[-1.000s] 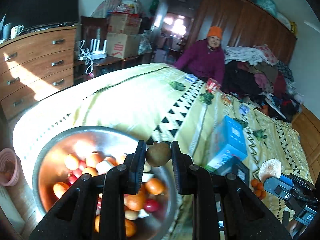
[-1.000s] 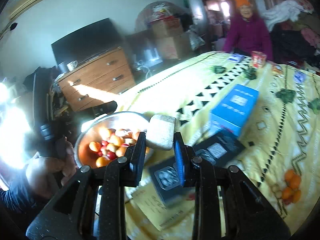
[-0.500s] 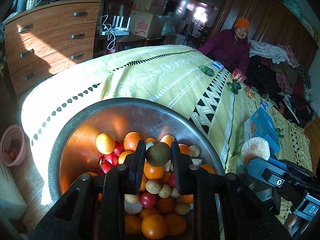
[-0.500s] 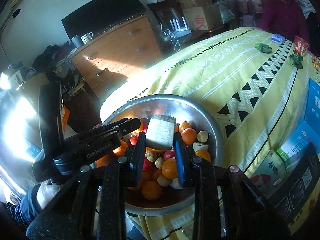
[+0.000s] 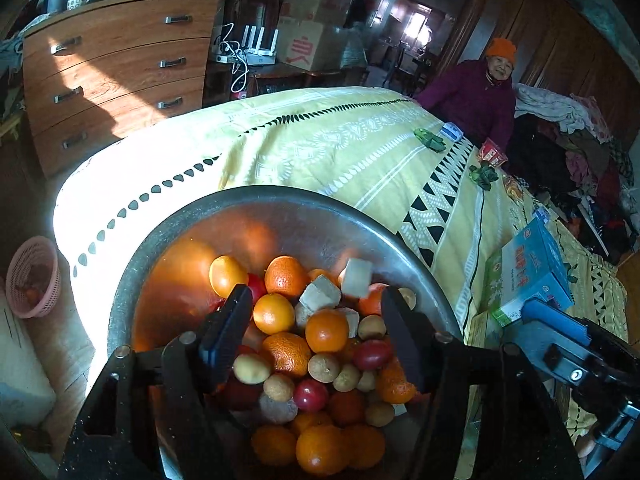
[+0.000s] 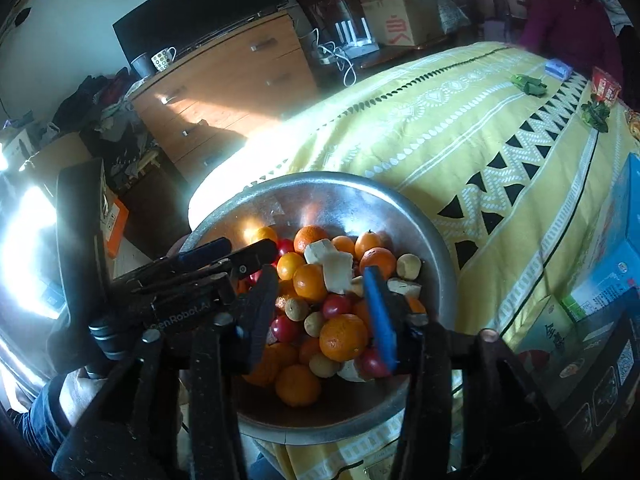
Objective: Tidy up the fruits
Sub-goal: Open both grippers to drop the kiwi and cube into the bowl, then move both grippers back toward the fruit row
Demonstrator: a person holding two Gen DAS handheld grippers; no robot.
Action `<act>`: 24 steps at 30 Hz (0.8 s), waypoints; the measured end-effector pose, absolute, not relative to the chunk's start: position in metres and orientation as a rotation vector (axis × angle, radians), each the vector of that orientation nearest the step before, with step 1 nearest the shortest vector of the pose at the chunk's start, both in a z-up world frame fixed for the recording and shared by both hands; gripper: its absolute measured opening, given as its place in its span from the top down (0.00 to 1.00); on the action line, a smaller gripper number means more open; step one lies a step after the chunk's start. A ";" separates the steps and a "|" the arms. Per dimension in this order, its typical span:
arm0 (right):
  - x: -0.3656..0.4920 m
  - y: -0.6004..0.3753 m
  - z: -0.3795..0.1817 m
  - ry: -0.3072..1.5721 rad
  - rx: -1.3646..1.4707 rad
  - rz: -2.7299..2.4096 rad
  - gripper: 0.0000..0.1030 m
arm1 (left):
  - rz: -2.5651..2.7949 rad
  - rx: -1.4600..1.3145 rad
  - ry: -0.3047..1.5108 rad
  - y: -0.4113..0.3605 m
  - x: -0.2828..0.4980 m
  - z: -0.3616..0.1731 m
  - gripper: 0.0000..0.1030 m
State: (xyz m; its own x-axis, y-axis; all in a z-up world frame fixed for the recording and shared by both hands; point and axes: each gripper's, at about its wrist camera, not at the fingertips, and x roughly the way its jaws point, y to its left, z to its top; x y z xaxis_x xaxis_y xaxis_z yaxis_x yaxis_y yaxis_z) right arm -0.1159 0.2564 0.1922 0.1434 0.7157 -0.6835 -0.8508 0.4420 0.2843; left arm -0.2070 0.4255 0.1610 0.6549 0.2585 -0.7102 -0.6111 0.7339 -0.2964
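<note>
Fruits (image 5: 304, 340) lie in bowl (image 5: 280, 208) beneath both opening tools.

A wide metal bowl (image 5: 280, 204) is seen directly beneath and ahead of the left gripper (image 5: 312, 320), whose spread fingers frame its heaped contents. Oranges (image 5: 326, 330), small red fruits (image 5: 310, 394) and small round tan fruits (image 5: 324, 367) are piled together, with pale cut chunks (image 5: 320, 297) lying on top near the far side. From the right gripper (image 6: 320, 300) the same bowl (image 6: 436, 248) is viewed just below the fingertips, an orange (image 6: 343, 337) lying nearest between them.
</note>
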 end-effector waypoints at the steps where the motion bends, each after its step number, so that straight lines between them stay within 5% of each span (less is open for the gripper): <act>1: -0.118 0.247 0.199 0.840 -0.179 1.135 0.51 | 0.523 -0.555 0.689 0.424 -0.207 0.163 0.34; 9: -0.152 0.147 0.227 0.720 -0.126 1.087 0.40 | 0.456 -0.509 0.650 0.376 -0.201 0.185 0.34; 24: -0.149 -0.036 0.175 0.804 0.041 0.800 0.36 | 0.151 -0.346 0.593 0.216 -0.133 0.239 0.28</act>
State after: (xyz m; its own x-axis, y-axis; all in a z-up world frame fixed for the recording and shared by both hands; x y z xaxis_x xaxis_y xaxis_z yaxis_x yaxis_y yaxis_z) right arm -0.1491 -0.0361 0.1748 0.4228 0.6538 -0.6275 -0.6241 0.7121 0.3215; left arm -0.1331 0.2164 0.2393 0.8203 0.0399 -0.5706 -0.2371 0.9315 -0.2757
